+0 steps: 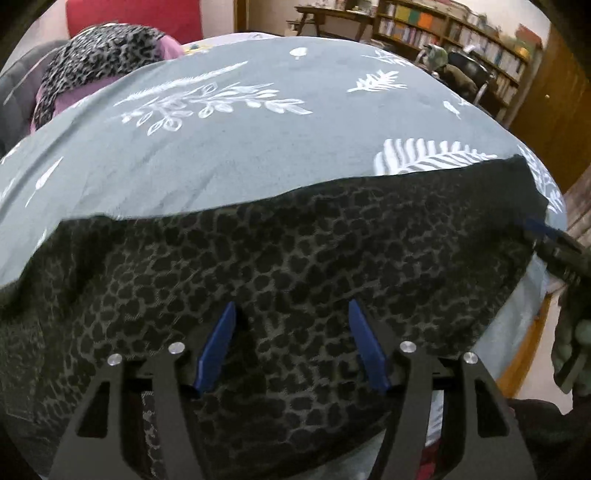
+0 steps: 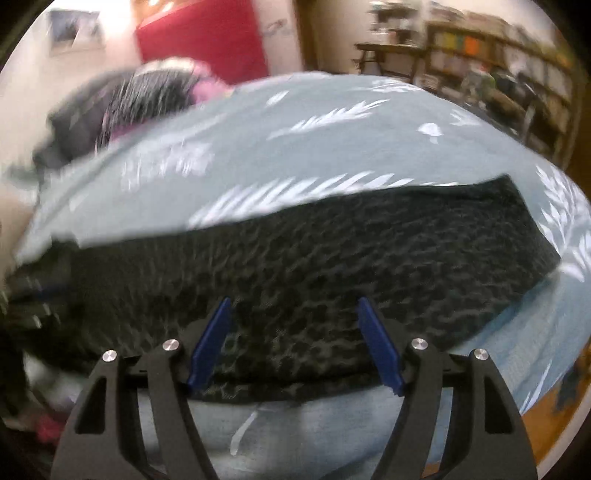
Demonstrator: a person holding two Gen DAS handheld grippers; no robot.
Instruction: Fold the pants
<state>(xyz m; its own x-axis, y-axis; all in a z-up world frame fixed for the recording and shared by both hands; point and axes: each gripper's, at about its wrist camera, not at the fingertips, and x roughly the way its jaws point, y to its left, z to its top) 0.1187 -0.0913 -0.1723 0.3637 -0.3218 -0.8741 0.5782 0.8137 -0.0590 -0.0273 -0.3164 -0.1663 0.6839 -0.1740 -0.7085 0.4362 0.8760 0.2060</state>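
Dark leopard-print pants (image 1: 280, 266) lie flat across the near part of a bed with a grey-green leaf-print cover (image 1: 229, 147). My left gripper (image 1: 291, 310) hovers over the pants near their front edge, its blue fingers wide apart and holding nothing. In the right wrist view the same pants (image 2: 332, 251) stretch across the bed cover (image 2: 295, 147), blurred. My right gripper (image 2: 293, 306) is open over the pants' near edge and empty. The right gripper also shows at the right edge of the left wrist view (image 1: 546, 236), at the pants' right end.
A pile of clothes, leopard-print and pink (image 1: 96, 55), sits at the bed's far left. A red panel (image 1: 133, 18) stands behind it. Bookshelves (image 1: 454, 33) and a wooden table (image 1: 332, 18) fill the far right. The wooden bed frame (image 1: 532, 332) shows at right.
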